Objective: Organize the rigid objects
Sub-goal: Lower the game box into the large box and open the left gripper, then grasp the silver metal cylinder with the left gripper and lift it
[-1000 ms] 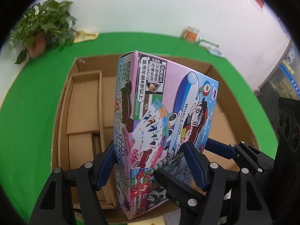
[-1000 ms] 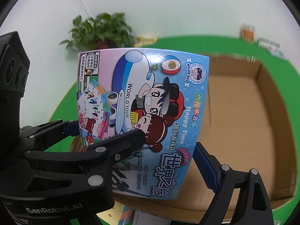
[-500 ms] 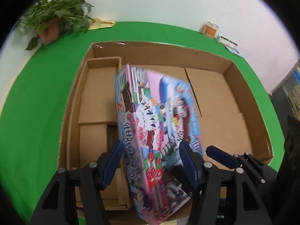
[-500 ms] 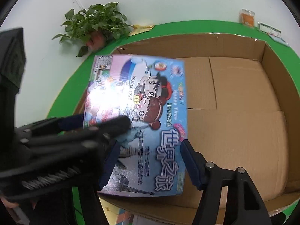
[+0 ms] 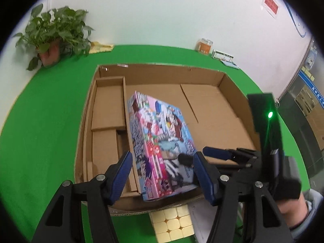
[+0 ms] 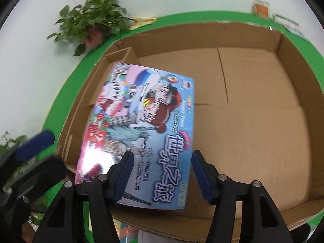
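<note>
A colourful board-game box (image 5: pixel 162 143) lies flat in the large open cardboard box (image 5: pixel 204 77), against its left divider and near front wall; it also shows in the right wrist view (image 6: pixel 145 125). My left gripper (image 5: pixel 163 174) is open above the game box's near end, fingers apart from it. My right gripper (image 6: pixel 162 174) is open above the same near end, and shows at the right of the left wrist view (image 5: pixel 204 154). Both are empty.
The cardboard box (image 6: pixel 253 111) has a narrow left compartment (image 5: pixel 108 109) with smaller cartons. A yellow cube puzzle (image 5: pixel 172 224) lies on the green table (image 5: pixel 44 125) before the box. A potted plant (image 5: pixel 54 40), an orange jar (image 5: pixel 204 45) stand at the back.
The game box went from upright in both grippers to lying flat in the cardboard box. Both grippers have let go of it, opened and drawn back.
</note>
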